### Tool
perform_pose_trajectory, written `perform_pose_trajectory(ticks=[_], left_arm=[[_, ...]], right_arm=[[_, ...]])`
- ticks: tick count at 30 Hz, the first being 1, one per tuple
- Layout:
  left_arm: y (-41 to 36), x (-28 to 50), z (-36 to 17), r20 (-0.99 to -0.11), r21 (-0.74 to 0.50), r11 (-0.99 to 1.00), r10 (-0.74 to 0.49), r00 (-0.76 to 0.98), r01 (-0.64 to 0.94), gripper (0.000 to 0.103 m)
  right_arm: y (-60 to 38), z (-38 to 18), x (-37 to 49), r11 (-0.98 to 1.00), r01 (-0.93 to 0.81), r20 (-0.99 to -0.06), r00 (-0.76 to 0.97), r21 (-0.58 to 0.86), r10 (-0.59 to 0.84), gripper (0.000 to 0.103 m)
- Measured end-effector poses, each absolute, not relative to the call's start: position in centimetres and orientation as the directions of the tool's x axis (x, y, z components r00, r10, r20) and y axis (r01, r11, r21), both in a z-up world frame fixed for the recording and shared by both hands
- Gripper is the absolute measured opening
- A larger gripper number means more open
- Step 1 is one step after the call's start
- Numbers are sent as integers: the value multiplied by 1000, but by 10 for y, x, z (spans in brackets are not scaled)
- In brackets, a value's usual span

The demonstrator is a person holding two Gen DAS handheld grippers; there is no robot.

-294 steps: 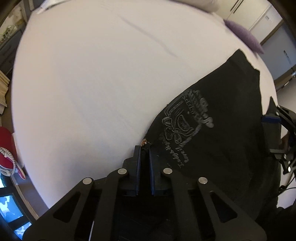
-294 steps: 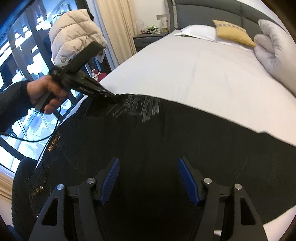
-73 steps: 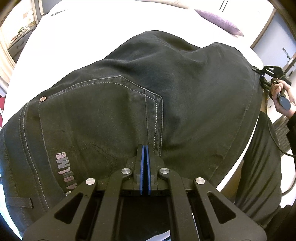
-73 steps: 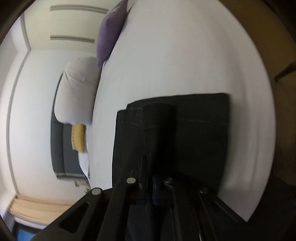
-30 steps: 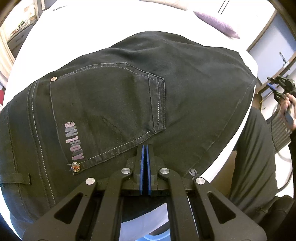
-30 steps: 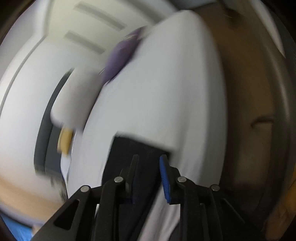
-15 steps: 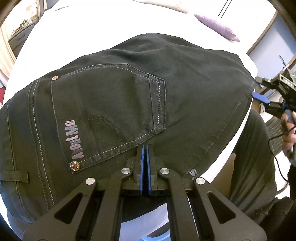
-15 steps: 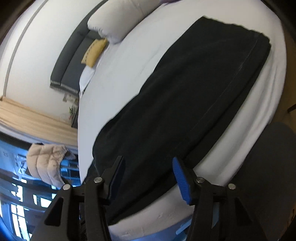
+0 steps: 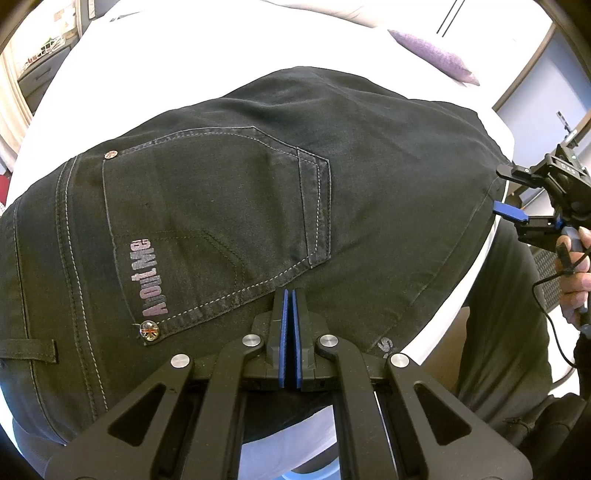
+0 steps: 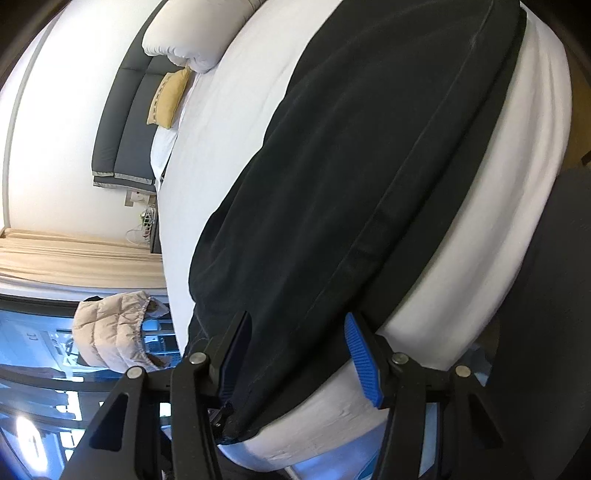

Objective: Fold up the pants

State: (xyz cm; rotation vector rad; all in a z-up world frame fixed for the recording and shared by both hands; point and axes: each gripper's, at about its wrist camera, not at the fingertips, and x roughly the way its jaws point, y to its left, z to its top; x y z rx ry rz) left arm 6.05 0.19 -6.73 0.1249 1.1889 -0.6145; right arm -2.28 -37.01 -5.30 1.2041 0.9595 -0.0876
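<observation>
Pressing its two blue pads together with nothing between them, the left gripper [image 9: 288, 295] is clenched and empty just over the near edge of the pants [image 9: 258, 177], close to the back pocket [image 9: 214, 214] with its pale lettering. The pants lie flat on the white bed [image 9: 207, 40], along its near edge, seat side up and already doubled leg upon leg, as far as I can judge. Further to the right, beside the far end of the cloth, the right gripper [image 9: 511, 192] is released; its jaws have just been opening, and in its own view the dark fabric [image 10: 369, 166] passes below them but the pads do not press on it. The next fold, I think, is to bring one end over the other. To do it well, each gripper should bite through all layers at a corner, lift only a little, carry the end straight along the length, and lay the edges even before letting go. Beyond the pants are a purple cushion [image 9: 432, 55] and pillows [image 10: 195, 33].
</observation>
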Motion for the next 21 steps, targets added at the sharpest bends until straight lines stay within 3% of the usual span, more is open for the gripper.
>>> perform_pose_trajectory(ticks=[7, 9, 10, 11, 21], left_arm=[[1, 61, -67, -896, -220, 832, -379, 233, 510, 2], [2, 61, -67, -896, -219, 831, -379, 232, 512, 2], [1, 61, -67, -896, -218, 831, -378, 232, 512, 2], [1, 61, -67, -896, -217, 831, -378, 232, 512, 2], [3, 64, -66, -897, -234, 818, -390, 210, 525, 2]], right_arm=[[-356, -67, -12, 293, 526, -597, 627, 799, 501, 56], [-350, -72, -7, 272, 512, -573, 637, 815, 515, 42], [-348, -74, -5, 275, 508, -571, 632, 816, 524, 15], [-347, -77, -3, 291, 513, -583, 620, 807, 524, 6], [-348, -78, -30, 364, 534, -646, 606, 763, 465, 1]])
